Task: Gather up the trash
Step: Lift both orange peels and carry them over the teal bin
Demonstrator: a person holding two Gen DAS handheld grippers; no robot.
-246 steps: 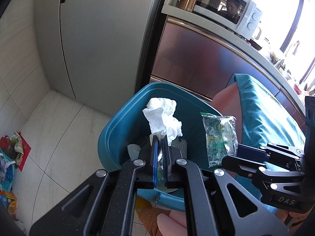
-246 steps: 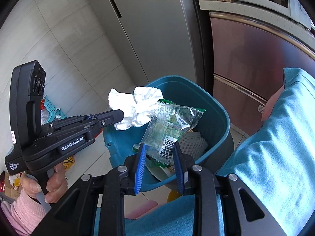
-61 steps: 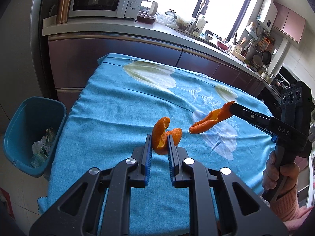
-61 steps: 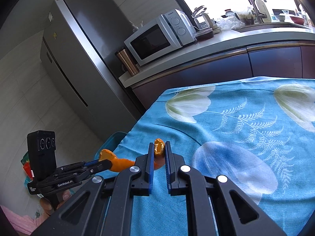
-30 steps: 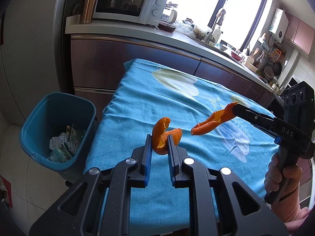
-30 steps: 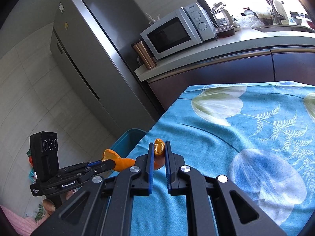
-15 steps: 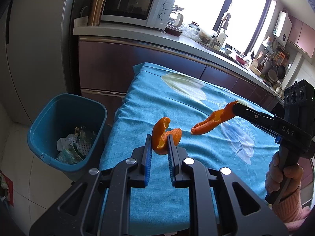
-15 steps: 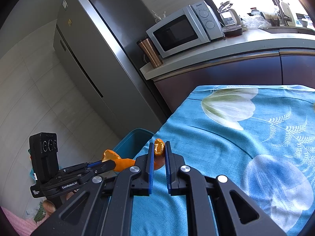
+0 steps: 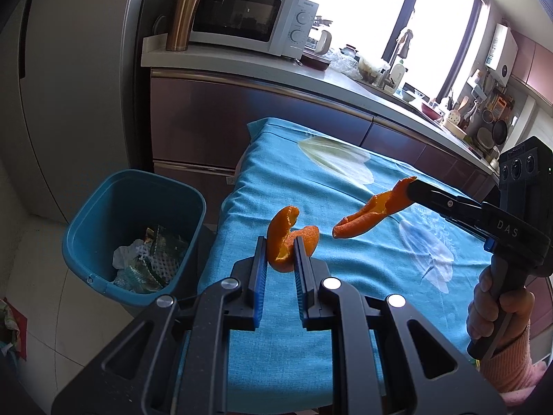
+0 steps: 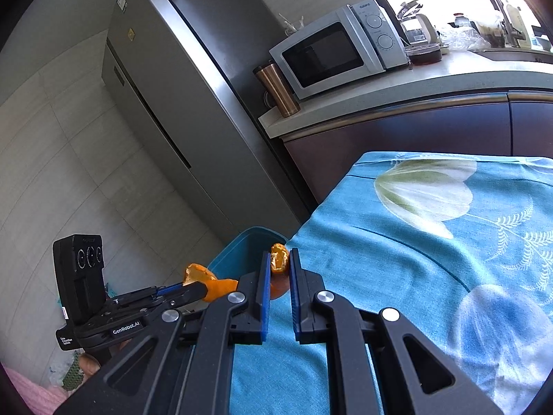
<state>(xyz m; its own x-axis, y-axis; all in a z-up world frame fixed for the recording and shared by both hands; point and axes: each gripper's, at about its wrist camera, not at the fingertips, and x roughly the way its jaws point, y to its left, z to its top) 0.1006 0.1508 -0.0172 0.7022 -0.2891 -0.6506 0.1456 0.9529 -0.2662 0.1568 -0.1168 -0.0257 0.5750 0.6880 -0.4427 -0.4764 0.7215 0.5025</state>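
Note:
My left gripper (image 9: 280,252) is shut on a curled piece of orange peel (image 9: 281,238), held above the left edge of the blue flowered tablecloth (image 9: 345,266). My right gripper (image 10: 278,264) is shut on a second, longer strip of orange peel (image 10: 278,259); in the left wrist view that strip (image 9: 369,216) sticks out from the right gripper's tips over the cloth. A teal trash bin (image 9: 103,221) stands on the floor left of the table, holding tissue and plastic wrappers (image 9: 145,259). From the right wrist view only the bin's rim (image 10: 242,242) shows.
A steel fridge (image 10: 179,114) stands behind the bin. The counter (image 9: 311,76) carries a white microwave (image 9: 249,20) and a copper tumbler (image 9: 181,17). Loose litter lies on the floor at far left (image 9: 8,325). A hand in a pink sleeve (image 9: 497,311) holds the right gripper.
Both grippers have drifted left toward the bin with their peels still held; the bin and the table's left edge now sit closer to the middle of each view.

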